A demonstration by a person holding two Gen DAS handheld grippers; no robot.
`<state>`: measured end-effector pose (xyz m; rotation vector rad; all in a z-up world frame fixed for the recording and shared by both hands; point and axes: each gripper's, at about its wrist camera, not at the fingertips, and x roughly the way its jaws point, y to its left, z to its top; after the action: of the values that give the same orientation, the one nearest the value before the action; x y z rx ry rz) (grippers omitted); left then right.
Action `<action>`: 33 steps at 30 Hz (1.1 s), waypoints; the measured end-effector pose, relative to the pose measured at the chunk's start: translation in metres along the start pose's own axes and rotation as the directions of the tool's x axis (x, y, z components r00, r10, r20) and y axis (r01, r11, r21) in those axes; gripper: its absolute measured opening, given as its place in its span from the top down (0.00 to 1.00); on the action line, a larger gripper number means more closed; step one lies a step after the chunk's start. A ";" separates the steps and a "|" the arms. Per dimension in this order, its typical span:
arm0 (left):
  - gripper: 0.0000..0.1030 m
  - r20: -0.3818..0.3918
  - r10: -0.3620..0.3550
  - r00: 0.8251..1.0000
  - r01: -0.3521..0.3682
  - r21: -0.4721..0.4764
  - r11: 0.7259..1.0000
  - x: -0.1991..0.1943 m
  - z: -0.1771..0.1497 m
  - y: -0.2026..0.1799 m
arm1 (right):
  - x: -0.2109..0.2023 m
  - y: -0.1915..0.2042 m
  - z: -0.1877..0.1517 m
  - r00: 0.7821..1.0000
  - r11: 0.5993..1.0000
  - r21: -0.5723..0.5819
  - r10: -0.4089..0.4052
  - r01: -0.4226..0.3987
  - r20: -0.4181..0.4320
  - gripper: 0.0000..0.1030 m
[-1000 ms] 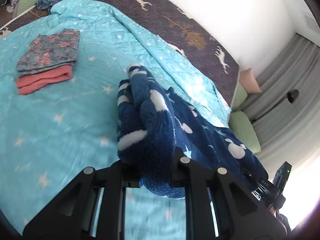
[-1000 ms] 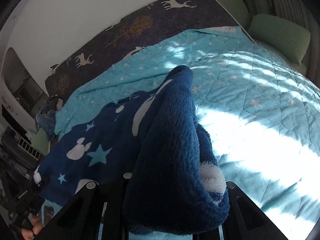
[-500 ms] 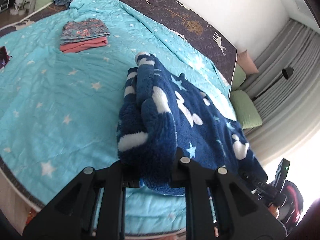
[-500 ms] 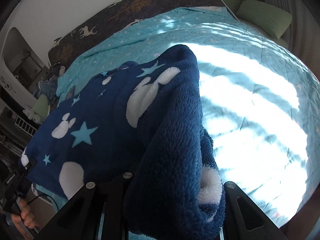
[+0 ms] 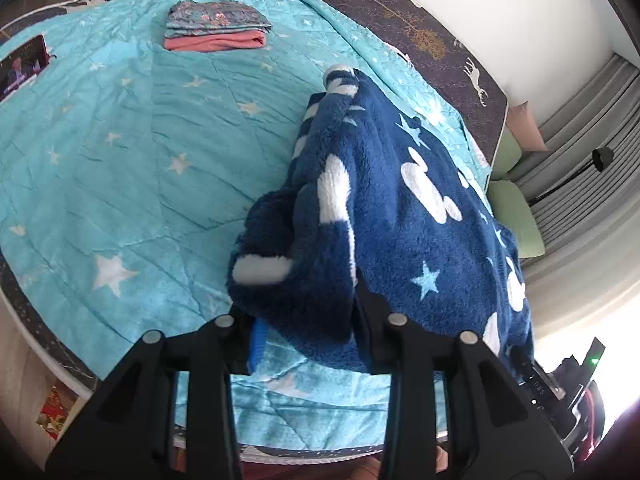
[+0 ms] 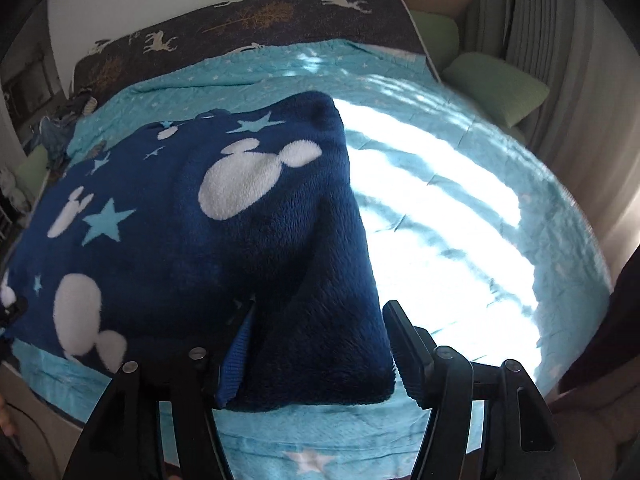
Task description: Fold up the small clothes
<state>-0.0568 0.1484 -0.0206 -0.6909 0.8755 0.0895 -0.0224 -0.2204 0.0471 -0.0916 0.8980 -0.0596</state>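
Left wrist view: my left tongs (image 5: 304, 332) have just been opening, and the bunched corner of the navy fleece garment (image 5: 400, 216) sits loose between the jaws, the pads no longer pressing it. The fleece lies on the turquoise quilt (image 5: 120, 168) of the bed, well this side of the folded stack (image 5: 216, 30) near the far edge. Its long axis runs away from me towards the deer-print bedspread (image 5: 420, 28), the rumpled cuff end pointing that way.

I judge it thick, soft and light; it will slump, not slide, and it bulks up when doubled. Corners and hems are the places to pinch, taking every layer together.

Right wrist view: my right tongs (image 6: 320, 344) have just been opening too, wider. The folded near corner of the fleece lies between the jaws, a clear gap showing at the right-hand pad (image 6: 404, 356), so nothing is gripped. From here the fleece spreads left and away from the tongs, flat on the quilt, its folded edge running straight up towards the bedspread.
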 end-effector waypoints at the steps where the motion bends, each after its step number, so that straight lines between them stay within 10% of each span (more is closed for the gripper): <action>1: 0.57 0.002 0.015 1.000 -0.015 0.003 1.000 -0.002 0.000 -0.001 | -0.003 0.003 0.001 0.999 0.999 -0.028 -0.029 0.029 0.019 0.37; 6: 0.52 0.101 0.130 0.986 -0.132 0.015 0.991 -0.030 0.004 0.008 | -0.016 0.007 0.020 0.993 0.999 -0.017 0.053 -0.051 0.105 0.38; 8: 0.52 0.163 0.176 0.971 -0.183 0.029 0.983 -0.045 0.007 0.007 | -0.018 0.010 0.026 0.983 0.990 -0.032 0.139 -0.136 0.122 0.59; 10: 0.52 0.197 0.147 0.969 -0.164 0.072 0.984 -0.054 0.011 -0.004 | -0.013 0.021 0.032 0.968 0.971 -0.063 0.235 -0.230 0.088 0.87; 16: 0.52 0.158 0.007 0.987 -0.047 0.250 0.967 -0.027 0.018 -0.057 | 0.043 0.036 0.031 0.949 0.951 -0.015 0.308 -0.309 -0.063 0.93; 19: 0.54 0.091 0.103 0.990 -0.119 0.194 0.974 0.007 0.028 -0.044 | 0.050 0.024 0.031 0.922 0.926 0.023 0.378 -0.378 -0.077 0.93; 22: 0.54 0.078 0.046 0.996 -0.057 0.157 0.986 0.005 0.038 -0.034 | 0.035 0.016 0.039 0.901 0.902 -0.019 0.429 -0.431 -0.054 0.87; 26: 0.42 0.169 0.068 0.983 -0.107 0.232 0.967 -0.008 0.065 -0.051 | 0.026 0.006 0.071 0.941 0.940 -0.059 0.337 -0.335 0.029 0.43; 33: 0.32 0.067 0.079 0.995 -0.096 0.335 0.937 0.057 0.125 -0.072 | 0.093 -0.009 0.122 0.966 0.966 0.039 0.255 -0.254 -0.044 0.38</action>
<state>0.0897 0.1549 0.0298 -0.3265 0.8453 0.0350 0.1305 -0.2312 0.0515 0.0571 0.9514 0.1635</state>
